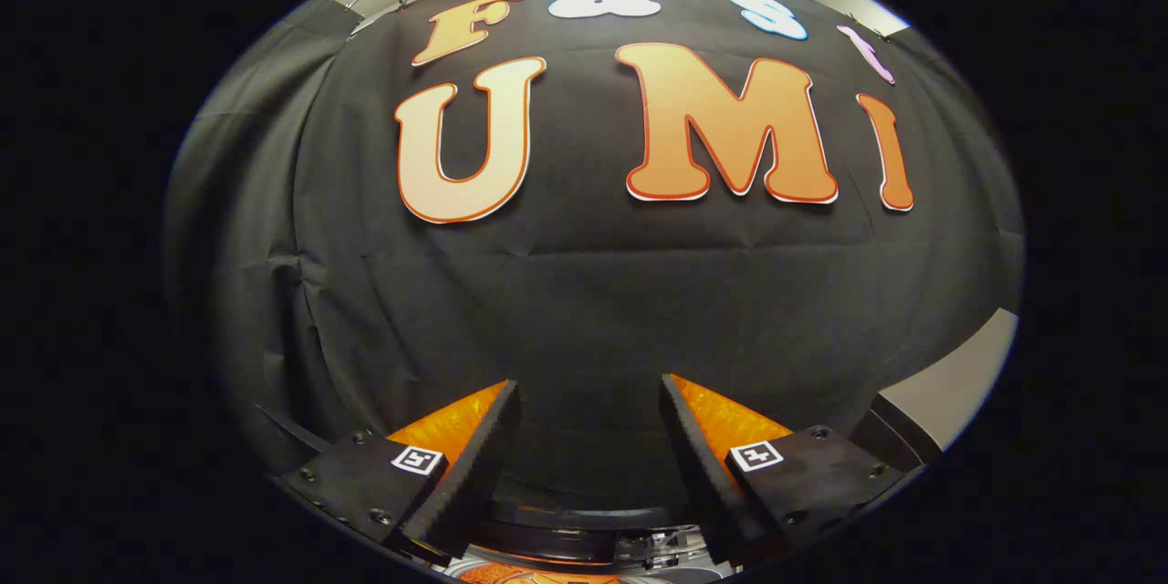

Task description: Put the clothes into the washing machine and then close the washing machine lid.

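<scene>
Your gripper (589, 401) is spread wide, gripping nothing. At six o'clock between its ribbed black fingers (474, 465) curves the washing machine (584, 520) rim, round and dark.

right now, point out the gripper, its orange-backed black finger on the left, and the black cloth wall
gripper (589, 406): gripper view, midway between the open fingertips.
orange-backed black finger (474, 465): gripper view, its ribbed inner pad.
black cloth wall (584, 292): gripper view, bare cloth beyond the fingers.

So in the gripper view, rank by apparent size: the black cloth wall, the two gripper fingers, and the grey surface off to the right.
1. Black cloth wall, by far the largest.
2. Open gripper fingers, enlarged by nearness to the camera.
3. Grey surface, a mere sliver.
</scene>
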